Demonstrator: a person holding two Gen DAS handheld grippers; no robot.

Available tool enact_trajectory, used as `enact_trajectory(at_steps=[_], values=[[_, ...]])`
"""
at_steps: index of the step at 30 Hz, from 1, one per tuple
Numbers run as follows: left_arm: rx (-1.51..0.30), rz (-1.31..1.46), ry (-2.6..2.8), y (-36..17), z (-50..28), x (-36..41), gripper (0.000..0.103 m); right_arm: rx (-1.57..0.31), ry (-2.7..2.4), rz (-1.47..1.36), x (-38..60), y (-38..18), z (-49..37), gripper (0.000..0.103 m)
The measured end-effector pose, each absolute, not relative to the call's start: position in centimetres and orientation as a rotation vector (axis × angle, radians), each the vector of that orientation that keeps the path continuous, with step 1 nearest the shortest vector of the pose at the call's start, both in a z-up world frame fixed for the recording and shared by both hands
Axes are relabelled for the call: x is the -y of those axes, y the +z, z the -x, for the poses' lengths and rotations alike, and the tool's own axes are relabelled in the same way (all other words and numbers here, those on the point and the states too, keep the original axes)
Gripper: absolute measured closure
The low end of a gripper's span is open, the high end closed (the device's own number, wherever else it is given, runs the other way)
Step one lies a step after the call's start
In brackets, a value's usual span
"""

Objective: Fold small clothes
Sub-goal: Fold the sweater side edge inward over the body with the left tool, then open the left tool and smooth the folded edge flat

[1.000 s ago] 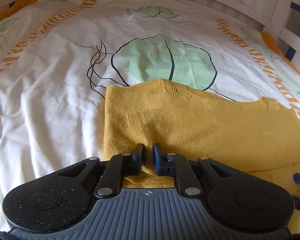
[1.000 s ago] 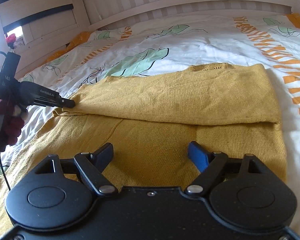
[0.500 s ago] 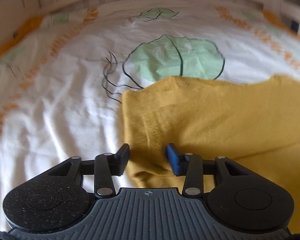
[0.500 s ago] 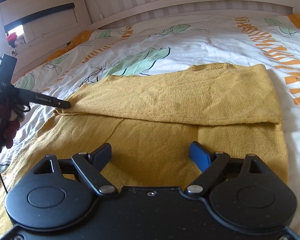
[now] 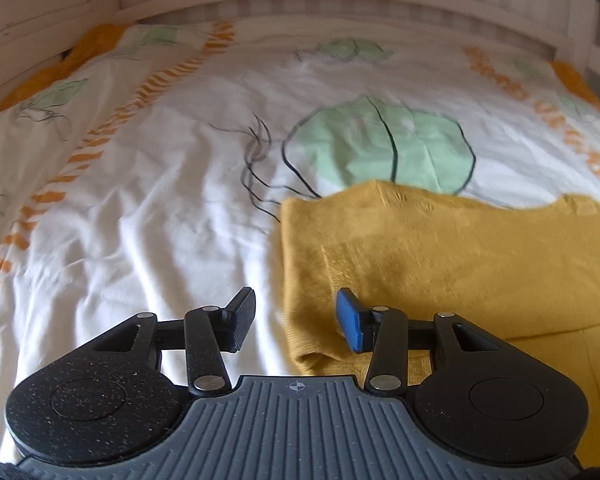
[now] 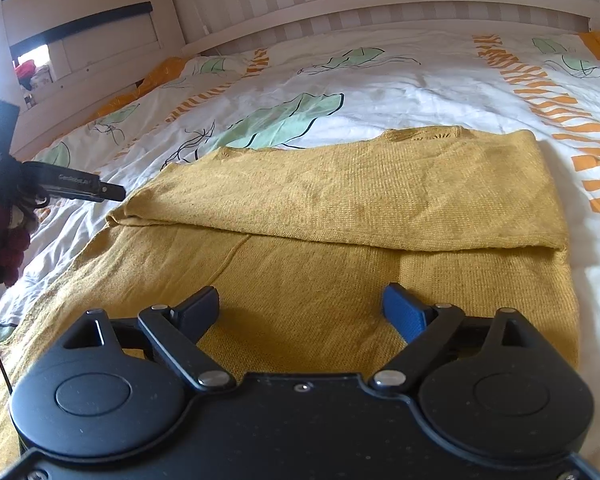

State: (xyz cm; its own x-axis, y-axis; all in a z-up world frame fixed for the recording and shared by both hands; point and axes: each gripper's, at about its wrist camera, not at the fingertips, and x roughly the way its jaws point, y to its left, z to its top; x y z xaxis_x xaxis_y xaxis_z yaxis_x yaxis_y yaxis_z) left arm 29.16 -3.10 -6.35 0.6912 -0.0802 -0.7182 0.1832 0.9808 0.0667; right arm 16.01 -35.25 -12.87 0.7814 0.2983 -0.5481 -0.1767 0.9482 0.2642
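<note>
Yellow knit top (image 6: 340,208) has one fold laid over, more probably left; left gripper (image 5: 296,316) parted and empty, right gripper (image 6: 300,312) opening wide, nothing held.

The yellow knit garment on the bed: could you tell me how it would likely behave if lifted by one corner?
The yellow knit garment already lies folded over itself, so it is probably floppy and would drape. Its loose knit looks light and grippy, unlikely to slip on the wrinkled duvet.

Coarse matt mustard knit garment (image 6: 340,200) on smooth, creased printed cotton duvet cover (image 5: 140,220); white-painted slatted wooden bedframe (image 6: 380,4).
</note>
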Motion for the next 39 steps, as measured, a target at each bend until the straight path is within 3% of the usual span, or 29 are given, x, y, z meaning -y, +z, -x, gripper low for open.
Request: enact_trajectory(at_steps=[5,16,25,39], values=[[-0.837,-0.158,-0.142,-7.5,-30.4,5.1,0.06,-0.627,0.259,-0.191,35.2,-12.9,-16.0,0.013],[-0.629,-0.103,-0.288,-4.3,-26.4,5.9,0.06,-0.627,0.262,-0.189,35.2,-12.9,-16.1,0.012],[-0.654,-0.145,-0.274,-4.4,-25.9,5.2,0.06,-0.628,0.26,-0.186,35.1,-12.9,-16.1,0.012],[-0.645,-0.303,-0.338,-7.3,-25.8,11.9,0.06,-0.628,0.265,-0.186,35.2,-12.8,-16.0,0.011]])
